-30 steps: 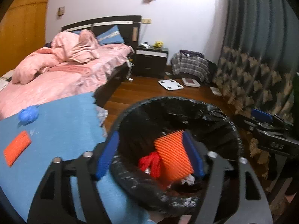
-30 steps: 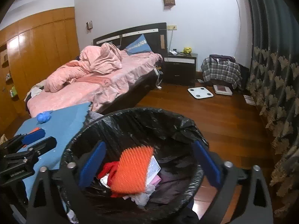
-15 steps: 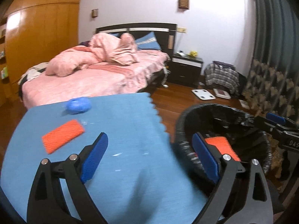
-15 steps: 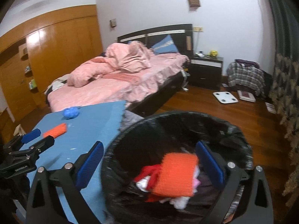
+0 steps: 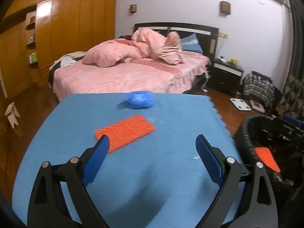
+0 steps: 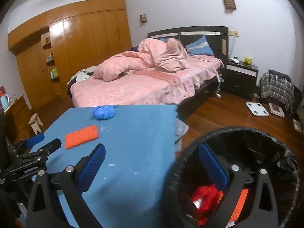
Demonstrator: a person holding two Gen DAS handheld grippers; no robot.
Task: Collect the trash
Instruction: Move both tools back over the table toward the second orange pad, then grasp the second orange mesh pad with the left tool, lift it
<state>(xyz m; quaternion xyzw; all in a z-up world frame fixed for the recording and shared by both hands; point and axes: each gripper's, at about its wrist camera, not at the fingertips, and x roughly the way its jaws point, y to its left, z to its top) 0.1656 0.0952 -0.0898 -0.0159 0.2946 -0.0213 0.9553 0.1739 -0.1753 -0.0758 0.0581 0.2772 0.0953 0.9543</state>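
I've swung both tongs from the bin [image 6: 237,133] to the counter [image 5: 171,114]; left tongs [image 5: 152,148] and right tongs [image 6: 152,157] spread, empty, orange pad [image 5: 124,132] ahead.

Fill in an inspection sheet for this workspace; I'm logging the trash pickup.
Surface: blue mat, small white scraps on it.
Job's things: orange ribbed piece and crumpled blue wad lie on the mat; black-lined bin beside it holds orange and red trash.
Clutter: white scale on the floor.
Grippers: left gripper and right gripper both empty, jaws wide.
Cables: white cable by the bed.
Surroundings: pink bed, wooden wardrobe, nightstand.
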